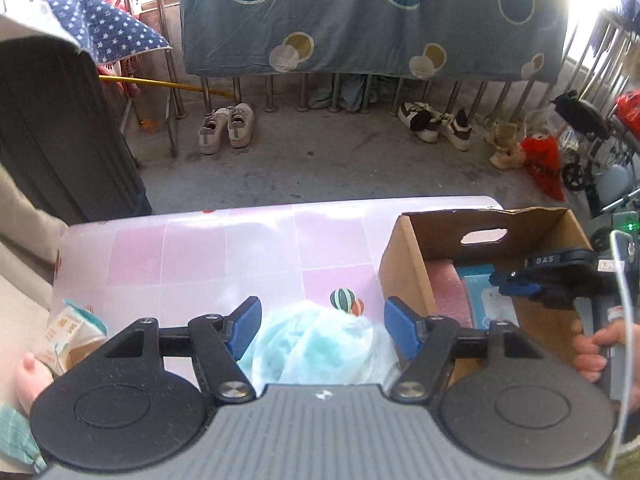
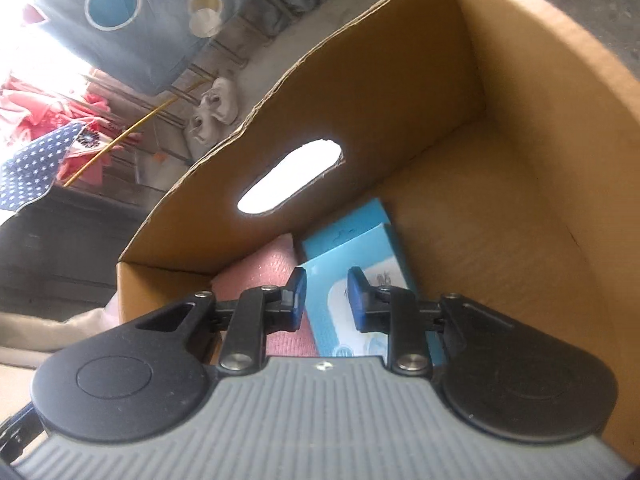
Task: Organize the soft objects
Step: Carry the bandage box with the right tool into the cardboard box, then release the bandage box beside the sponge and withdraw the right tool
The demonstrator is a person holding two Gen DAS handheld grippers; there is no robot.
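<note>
My left gripper [image 1: 322, 330] is open above a pale blue and white soft bundle [image 1: 316, 346] lying on the pink table [image 1: 192, 248]; its blue pads stand on either side of the bundle, apart from it. The cardboard box [image 1: 416, 236] stands at the table's right. My right gripper [image 2: 323, 300] is open and empty inside the box [image 2: 520, 128], over a light blue pack [image 2: 352, 240] and a pink soft item [image 2: 264, 268] on the box floor. The right gripper also shows in the left wrist view [image 1: 516, 282], reaching over the box.
A tissue pack [image 1: 72, 330] sits at the table's left edge near my hand. Beyond the table lie the concrete floor, shoes [image 1: 228, 128], a railing hung with a blue sheet [image 1: 360, 16], a dark suitcase [image 1: 60, 132] and a wheelchair [image 1: 592, 136].
</note>
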